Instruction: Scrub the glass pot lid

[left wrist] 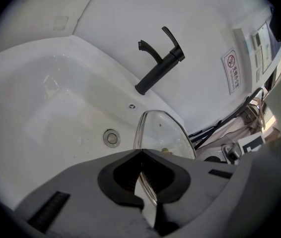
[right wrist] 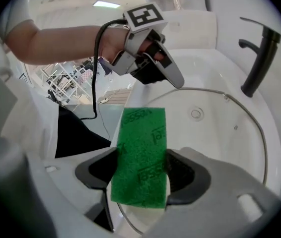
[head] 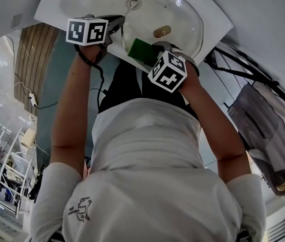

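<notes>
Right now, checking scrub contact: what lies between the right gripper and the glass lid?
A green scouring pad, clamped by the right gripper, lies in front of the glass pot lid; the right gripper view shows it.

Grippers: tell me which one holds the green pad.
The right gripper, clamped on the green scouring pad; the left gripper pinches the glass pot lid by its rim.
</notes>
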Available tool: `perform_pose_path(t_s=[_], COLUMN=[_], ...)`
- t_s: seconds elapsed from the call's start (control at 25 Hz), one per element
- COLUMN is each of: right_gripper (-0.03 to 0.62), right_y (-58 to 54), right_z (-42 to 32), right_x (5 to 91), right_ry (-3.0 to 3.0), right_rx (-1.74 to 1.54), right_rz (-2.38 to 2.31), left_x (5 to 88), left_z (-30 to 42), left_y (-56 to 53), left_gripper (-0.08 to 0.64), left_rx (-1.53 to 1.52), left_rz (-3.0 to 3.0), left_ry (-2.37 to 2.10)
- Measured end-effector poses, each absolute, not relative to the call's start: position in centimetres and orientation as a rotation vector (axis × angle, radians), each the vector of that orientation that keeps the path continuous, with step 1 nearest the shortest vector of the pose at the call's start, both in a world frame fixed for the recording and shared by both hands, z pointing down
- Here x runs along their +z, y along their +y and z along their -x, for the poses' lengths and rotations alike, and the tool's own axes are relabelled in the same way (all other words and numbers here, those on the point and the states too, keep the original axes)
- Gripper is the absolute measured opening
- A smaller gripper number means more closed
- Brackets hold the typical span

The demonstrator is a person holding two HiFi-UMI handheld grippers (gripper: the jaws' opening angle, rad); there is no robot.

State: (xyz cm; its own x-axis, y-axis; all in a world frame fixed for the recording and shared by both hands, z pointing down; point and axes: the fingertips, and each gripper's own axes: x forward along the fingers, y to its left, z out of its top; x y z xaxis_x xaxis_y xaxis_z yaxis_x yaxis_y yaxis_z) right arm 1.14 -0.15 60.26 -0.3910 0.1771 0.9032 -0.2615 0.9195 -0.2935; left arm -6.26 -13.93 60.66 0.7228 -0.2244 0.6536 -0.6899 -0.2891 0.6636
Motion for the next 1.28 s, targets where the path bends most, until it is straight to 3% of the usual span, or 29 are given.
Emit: perform_pose_path(t_s=[0.64,1.04,1.28], right_gripper=[0.304,0.304,0.304], right_y=[-8.0,-16.3,-17.3], right_z=[-10.7,-4.6,-5.8], right_x=[61.2,61.2,61.7], right_ry=[-1.735,-1.764,-1.779], right_rx=[0.336,-0.289,-0.219], right_rz=[-0.111,0.002,-0.043], left_x=[60.8,60.8,60.8], left_z=[6.1,6.2,6.3], left_y=[-13.8,-13.8,-13.8], left_gripper=[0.002,0.003,0.002], left_rx=[0.565,0.565,0.546], left_rz=[-1.858,-1.848,-1.842], left_ry=[-0.699,-0.71,-0.717])
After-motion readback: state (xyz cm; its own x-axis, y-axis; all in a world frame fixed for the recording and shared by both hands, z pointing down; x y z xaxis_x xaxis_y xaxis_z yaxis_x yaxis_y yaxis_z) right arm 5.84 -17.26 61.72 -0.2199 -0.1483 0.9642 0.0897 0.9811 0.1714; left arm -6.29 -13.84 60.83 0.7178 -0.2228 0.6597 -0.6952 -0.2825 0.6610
